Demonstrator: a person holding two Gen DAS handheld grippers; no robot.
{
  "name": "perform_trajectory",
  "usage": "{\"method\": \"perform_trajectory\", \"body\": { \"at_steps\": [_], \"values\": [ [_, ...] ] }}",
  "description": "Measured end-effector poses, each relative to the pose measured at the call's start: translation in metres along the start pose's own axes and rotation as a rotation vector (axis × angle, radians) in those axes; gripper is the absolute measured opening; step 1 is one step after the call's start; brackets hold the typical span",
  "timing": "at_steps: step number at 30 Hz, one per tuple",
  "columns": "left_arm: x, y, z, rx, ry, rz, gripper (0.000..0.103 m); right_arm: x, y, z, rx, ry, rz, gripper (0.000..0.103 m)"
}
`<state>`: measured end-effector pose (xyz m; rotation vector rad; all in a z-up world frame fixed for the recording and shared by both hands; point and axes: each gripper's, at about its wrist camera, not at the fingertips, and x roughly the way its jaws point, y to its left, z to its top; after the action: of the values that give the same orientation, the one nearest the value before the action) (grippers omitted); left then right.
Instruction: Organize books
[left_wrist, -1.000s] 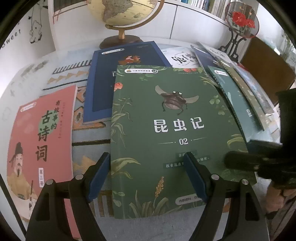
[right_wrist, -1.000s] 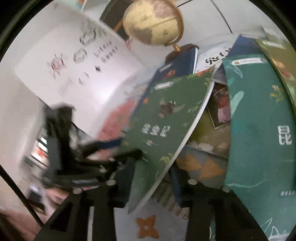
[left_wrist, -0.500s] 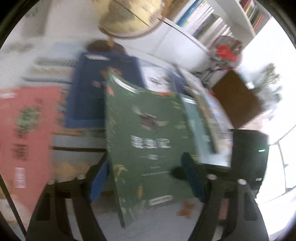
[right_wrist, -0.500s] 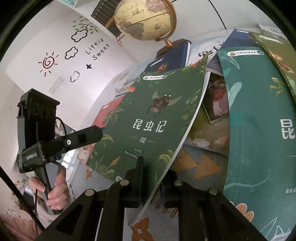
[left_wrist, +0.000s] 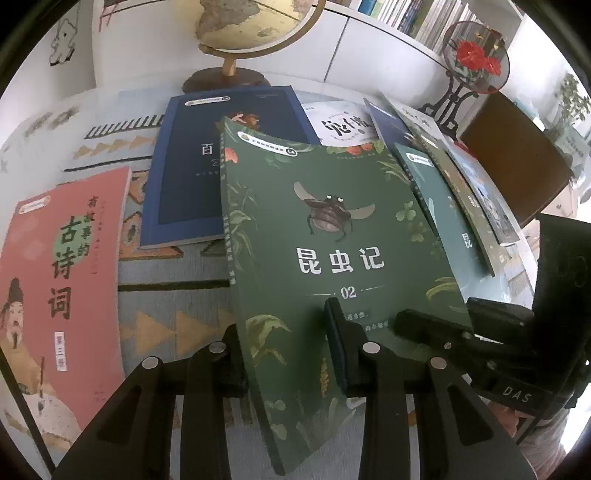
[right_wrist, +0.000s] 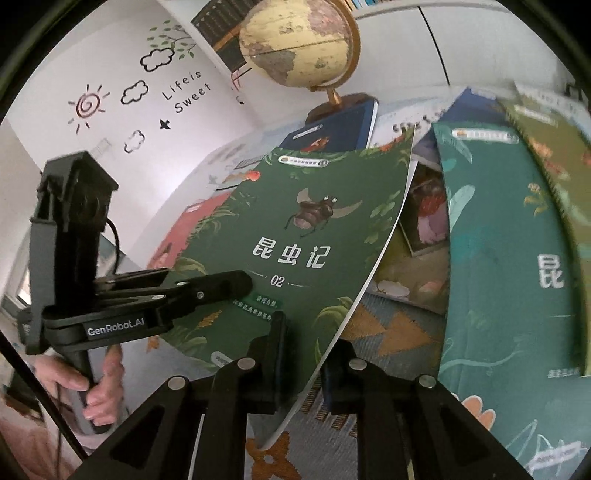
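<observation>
Left wrist view: the left gripper (left_wrist: 286, 347) has its jaws closing on the green book (left_wrist: 332, 258), whose lower part stands between the two pads; the left pad sits at the book's spine edge and the right pad lies on the cover just below the "02". The book slopes up and away from the gripper, lifted off the patterned cloth (left_wrist: 173, 295). To the gripper's left lies a pink book (left_wrist: 62, 280); ahead and left lies a navy book (left_wrist: 207, 166), with a globe (left_wrist: 255, 22) on its stand beyond. Ahead and right, a teal book (left_wrist: 439, 218) and more books fan out, overlapping. The right gripper (left_wrist: 421, 325) reaches in from the right, its tip at the green book's lower right edge.

Right wrist view: the right gripper (right_wrist: 303, 354) is narrow, pinching the green book (right_wrist: 306, 236) by its lower right edge, one pad on the cover and one behind the pages. The book tilts up ahead of it. To its left, the left gripper (right_wrist: 236, 284) meets the book's cover, its handle gripped by a hand (right_wrist: 96, 384). To the right lies the teal book (right_wrist: 517, 258).
</observation>
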<state>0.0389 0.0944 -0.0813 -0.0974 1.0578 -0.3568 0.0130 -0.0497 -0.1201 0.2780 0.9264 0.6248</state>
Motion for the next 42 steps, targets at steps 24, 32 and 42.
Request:
{"method": "perform_trajectory", "body": {
  "at_steps": [24, 32, 42],
  "values": [
    [-0.037, -0.004, -0.007, 0.075, -0.086, 0.166, 0.029, -0.019, 0.046, 0.004, -0.180, -0.101, -0.107, 0.015],
    [-0.076, 0.020, 0.000, 0.057, -0.145, 0.205, 0.029, -0.017, 0.078, 0.029, -0.135, -0.115, -0.070, 0.015],
    [-0.126, 0.106, -0.007, -0.046, -0.211, 0.278, 0.029, 0.029, 0.164, 0.058, -0.165, -0.094, 0.005, 0.015]
  ]
}}
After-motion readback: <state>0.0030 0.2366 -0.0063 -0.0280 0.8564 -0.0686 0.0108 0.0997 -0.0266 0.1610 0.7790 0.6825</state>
